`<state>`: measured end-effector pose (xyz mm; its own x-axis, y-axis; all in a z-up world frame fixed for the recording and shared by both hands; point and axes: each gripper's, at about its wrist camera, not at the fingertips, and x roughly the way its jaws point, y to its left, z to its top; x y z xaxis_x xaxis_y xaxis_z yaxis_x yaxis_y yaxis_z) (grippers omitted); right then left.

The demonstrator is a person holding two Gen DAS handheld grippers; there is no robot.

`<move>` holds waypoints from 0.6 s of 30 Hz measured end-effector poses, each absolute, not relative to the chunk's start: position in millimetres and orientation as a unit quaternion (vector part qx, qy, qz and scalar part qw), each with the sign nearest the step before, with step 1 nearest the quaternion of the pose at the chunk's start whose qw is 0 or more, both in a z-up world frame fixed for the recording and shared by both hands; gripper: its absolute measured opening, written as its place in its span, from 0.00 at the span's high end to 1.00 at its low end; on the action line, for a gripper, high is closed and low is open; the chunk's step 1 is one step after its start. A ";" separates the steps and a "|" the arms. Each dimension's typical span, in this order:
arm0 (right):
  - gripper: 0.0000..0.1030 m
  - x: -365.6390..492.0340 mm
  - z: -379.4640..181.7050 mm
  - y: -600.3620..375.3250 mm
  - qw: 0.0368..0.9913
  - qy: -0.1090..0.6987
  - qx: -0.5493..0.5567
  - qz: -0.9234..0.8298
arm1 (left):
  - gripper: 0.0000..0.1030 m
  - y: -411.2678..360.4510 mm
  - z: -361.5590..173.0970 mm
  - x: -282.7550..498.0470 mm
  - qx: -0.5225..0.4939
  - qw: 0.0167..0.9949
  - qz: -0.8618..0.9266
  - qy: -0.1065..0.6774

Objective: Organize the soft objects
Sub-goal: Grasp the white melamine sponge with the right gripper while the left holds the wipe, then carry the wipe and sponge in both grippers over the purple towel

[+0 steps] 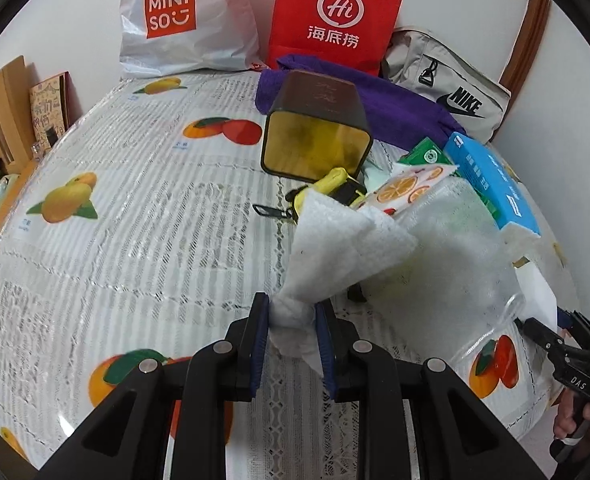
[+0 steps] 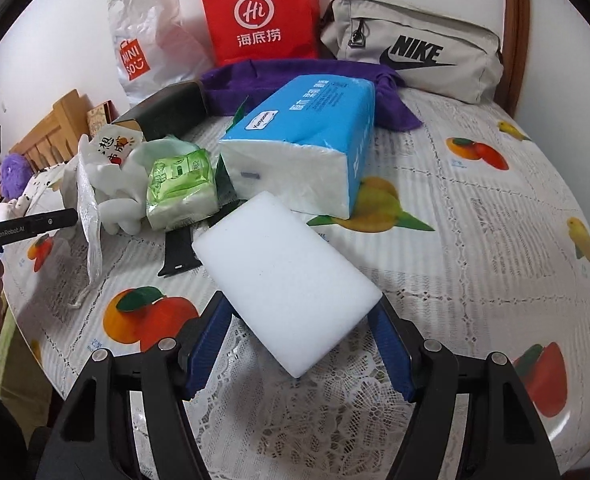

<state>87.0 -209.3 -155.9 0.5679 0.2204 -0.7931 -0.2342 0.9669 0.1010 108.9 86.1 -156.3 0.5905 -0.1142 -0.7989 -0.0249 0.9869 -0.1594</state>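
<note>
My left gripper is shut on a bunched corner of a white fluffy cloth, which fans out upward from the pads. An orange-print cloth lies just behind it. In the right wrist view my right gripper is shut on a white sponge block, one blue pad on each long side, with the block tilted above the fruit-print tablecloth. That sponge and the right gripper also show at the left view's right edge. A blue tissue pack, a green tissue pack and a purple towel lie beyond.
A dark tin box lies on its side mid-table, with a yellow tape measure in front of it. A black strap lies by the sponge. A Miniso bag, red paper bag and Nike pouch line the wall.
</note>
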 end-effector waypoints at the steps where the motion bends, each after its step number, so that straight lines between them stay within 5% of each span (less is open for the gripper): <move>1: 0.33 87.8 -156.6 -208.4 0.885 0.447 -0.009 0.128 | 0.78 86.6 -154.9 109.5 -0.073 0.889 -0.021 0.452; 18: 0.32 100.1 -120.2 -204.2 0.888 0.433 -0.005 0.156 | 0.78 102.0 -111.8 128.5 -0.096 0.895 -0.019 0.436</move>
<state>100.1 -204.2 -120.2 0.5771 0.2723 -0.7699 -0.2807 0.9515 0.1262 128.5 102.0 -111.8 0.6189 -0.1169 -0.7768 -0.0498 0.9810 -0.1873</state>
